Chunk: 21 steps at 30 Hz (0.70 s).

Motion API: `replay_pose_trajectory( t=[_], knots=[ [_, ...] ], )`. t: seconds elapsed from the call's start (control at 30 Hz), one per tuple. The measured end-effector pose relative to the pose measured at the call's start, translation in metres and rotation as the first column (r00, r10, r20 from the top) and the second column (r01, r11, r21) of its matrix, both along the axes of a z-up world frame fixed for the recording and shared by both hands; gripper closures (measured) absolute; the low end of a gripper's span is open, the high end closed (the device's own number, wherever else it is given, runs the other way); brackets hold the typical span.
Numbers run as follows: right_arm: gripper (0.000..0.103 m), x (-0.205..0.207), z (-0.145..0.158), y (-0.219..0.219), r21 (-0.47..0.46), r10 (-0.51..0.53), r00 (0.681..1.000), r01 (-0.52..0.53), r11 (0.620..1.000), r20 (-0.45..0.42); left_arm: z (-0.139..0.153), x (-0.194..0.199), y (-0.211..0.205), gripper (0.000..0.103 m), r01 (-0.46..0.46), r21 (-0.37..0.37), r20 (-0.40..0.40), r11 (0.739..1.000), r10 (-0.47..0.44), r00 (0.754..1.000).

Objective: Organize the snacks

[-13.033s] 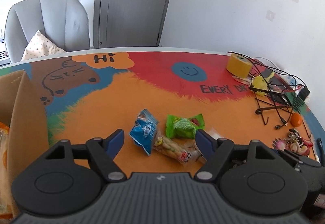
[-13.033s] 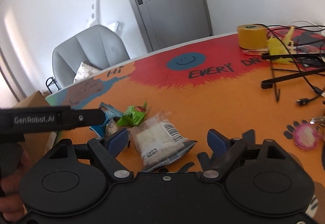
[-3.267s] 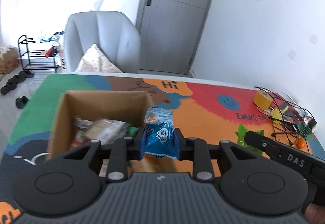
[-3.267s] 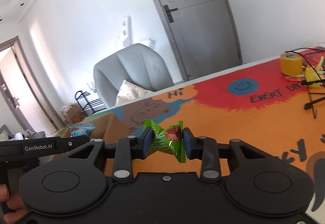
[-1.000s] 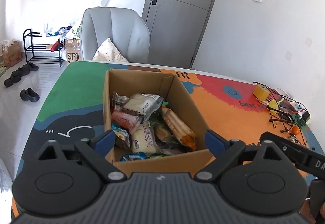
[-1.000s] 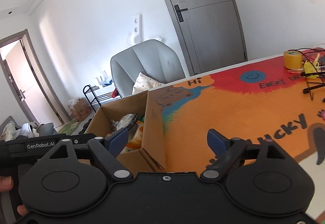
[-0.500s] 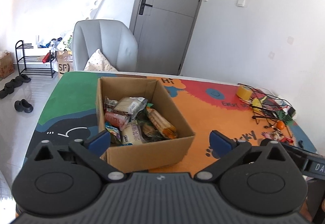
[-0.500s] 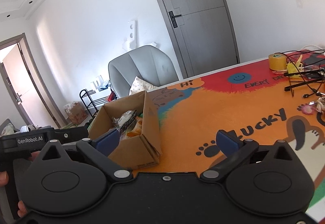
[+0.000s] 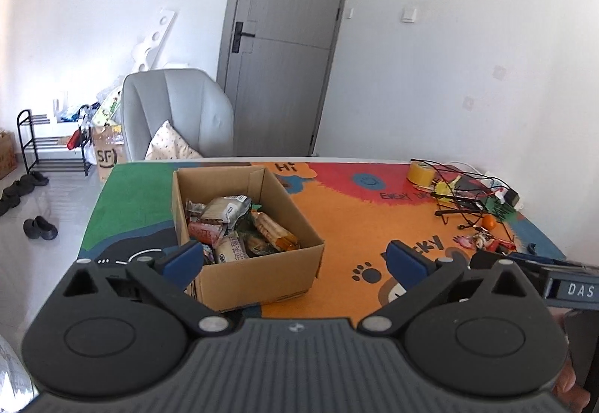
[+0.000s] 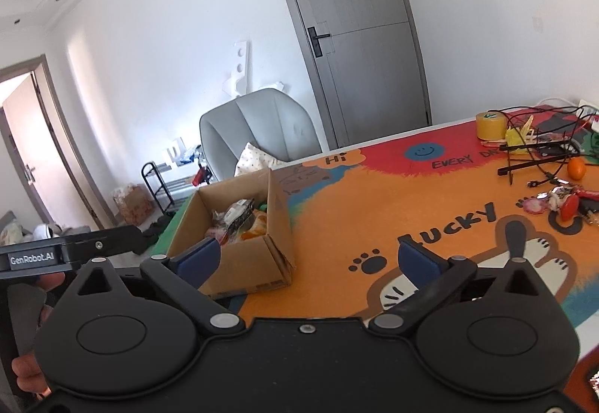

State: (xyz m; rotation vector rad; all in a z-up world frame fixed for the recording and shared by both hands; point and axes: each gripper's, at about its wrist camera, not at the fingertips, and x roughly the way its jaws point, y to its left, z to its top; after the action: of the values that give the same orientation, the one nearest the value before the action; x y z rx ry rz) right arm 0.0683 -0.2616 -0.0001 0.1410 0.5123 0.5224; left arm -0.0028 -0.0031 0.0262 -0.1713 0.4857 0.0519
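An open cardboard box (image 9: pixel 258 274) (image 10: pixel 275 226) stands on the left part of a colourful table mat (image 9: pixel 355 218). Inside it lie several snack packets (image 9: pixel 239 222) (image 10: pixel 239 214), among them a white wrapped one and an orange one. My left gripper (image 9: pixel 294 259) hangs open in front of the box's near side, nothing between its blue pads (image 9: pixel 183 259). My right gripper (image 10: pixel 307 259) is open too, empty, to the right of the box's near corner. Each view shows the other tool's black body at its edge.
At the table's far right lie a roll of yellow tape (image 9: pixel 419 171) (image 10: pixel 488 125), a tangle of black wires on a stand (image 9: pixel 468 203), a small orange (image 10: pixel 576 166) and keys with trinkets (image 10: pixel 561 203). A grey chair (image 9: pixel 176 113) stands behind the table.
Both grippers have drawn back and risen away from the box, so it looks smaller and more of the table shows. Both stay open and empty.
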Motion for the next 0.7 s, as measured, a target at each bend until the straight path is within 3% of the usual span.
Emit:
replay_pose_trajectory(
  t=[0.27, 0.7],
  knots=[
    [0.000, -0.018, 0.020, -0.003, -0.036, -0.016, 0.999, 0.017, 0.999, 0.030, 0.012, -0.023, -0.001, 0.000, 0.025, 0.026, 0.031, 0.999, -0.026, 0.999],
    [0.000, -0.030, 0.022, -0.003, -0.052, -0.052, 0.998, 0.054, 0.997, 0.031, 0.020, -0.035, 0.017, 0.000, -0.004, 0.039, 0.041, 0.999, 0.002, 0.999]
  ],
)
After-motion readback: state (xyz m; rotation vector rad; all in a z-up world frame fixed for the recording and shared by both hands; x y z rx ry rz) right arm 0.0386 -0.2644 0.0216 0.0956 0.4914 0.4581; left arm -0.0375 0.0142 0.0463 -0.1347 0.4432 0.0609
